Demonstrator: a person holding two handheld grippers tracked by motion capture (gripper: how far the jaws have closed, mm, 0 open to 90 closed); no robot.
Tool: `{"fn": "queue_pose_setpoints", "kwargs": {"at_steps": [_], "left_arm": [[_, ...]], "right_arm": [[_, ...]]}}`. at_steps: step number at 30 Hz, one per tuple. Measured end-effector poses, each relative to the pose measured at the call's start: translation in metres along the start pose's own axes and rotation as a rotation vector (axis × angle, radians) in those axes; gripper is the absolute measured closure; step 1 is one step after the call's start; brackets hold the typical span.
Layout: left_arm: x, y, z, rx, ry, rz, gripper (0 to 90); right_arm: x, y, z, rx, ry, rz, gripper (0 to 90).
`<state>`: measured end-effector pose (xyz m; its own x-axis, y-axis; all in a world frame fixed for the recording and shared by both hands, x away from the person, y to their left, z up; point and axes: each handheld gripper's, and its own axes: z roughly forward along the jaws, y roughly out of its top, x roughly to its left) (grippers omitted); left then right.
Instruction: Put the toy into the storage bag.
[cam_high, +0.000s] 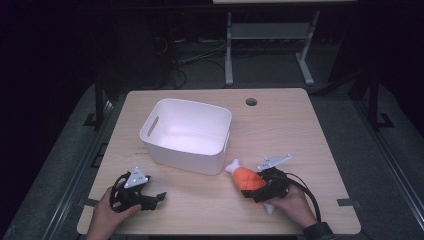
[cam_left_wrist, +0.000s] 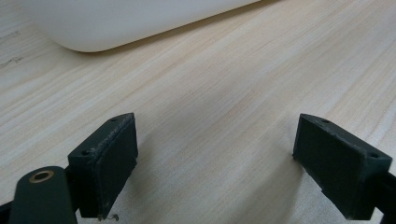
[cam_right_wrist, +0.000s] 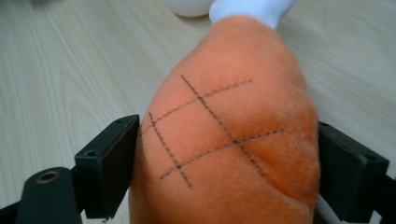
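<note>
Nearest the camera, the light wooden bench (cam_high: 300, 130) carries 1 white bin (cam_high: 187, 135), with nothing visible inside. Just right of it, the orange plush drumstick (cam_high: 247, 178) sits pinched between the right tongs (cam_high: 257, 192). Left tongs (cam_high: 152, 198) gape wide, holding nothing.

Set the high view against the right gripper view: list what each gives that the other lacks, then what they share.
High view: the white bin standing behind the toy, the left tool resting open near the table's front edge, and the person's hands.
Right gripper view: the dark stitched grid on the toy's orange fabric, and the black jaws lying against both of its sides.
Both: the orange plush toy with its white end, the right tool around it, and the wooden table.
</note>
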<state>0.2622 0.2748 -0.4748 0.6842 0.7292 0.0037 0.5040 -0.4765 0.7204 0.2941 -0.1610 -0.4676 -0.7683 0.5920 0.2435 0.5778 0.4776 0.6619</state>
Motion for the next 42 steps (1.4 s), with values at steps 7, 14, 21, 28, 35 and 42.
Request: {"fn": "queue_pose_setpoints", "kwargs": {"at_steps": [7,14,21,28,35,42], "left_arm": [[0.000,0.000,0.000,0.000,0.000,0.000,13.0],[0.000,0.000,0.000,0.000,0.000,0.001,13.0],[0.000,0.000,0.000,0.000,0.000,0.000,13.0],[0.000,0.000,0.000,0.000,0.000,0.001,13.0],[0.000,0.000,0.000,0.000,0.000,0.002,13.0],[0.000,0.000,0.000,0.000,0.000,0.001,13.0]], "right_arm": [[0.005,-0.001,0.002,0.020,-0.004,-0.036,22.2],[0.007,-0.001,0.001,0.018,-0.006,-0.065,27.4],[0.006,0.001,-0.007,0.008,-0.013,-0.084,27.5],[0.000,0.000,-0.022,-0.009,-0.024,-0.111,27.5],[-0.004,0.000,-0.034,-0.025,-0.003,-0.144,27.5],[-0.007,0.001,-0.041,-0.030,0.011,-0.169,27.5]]}}
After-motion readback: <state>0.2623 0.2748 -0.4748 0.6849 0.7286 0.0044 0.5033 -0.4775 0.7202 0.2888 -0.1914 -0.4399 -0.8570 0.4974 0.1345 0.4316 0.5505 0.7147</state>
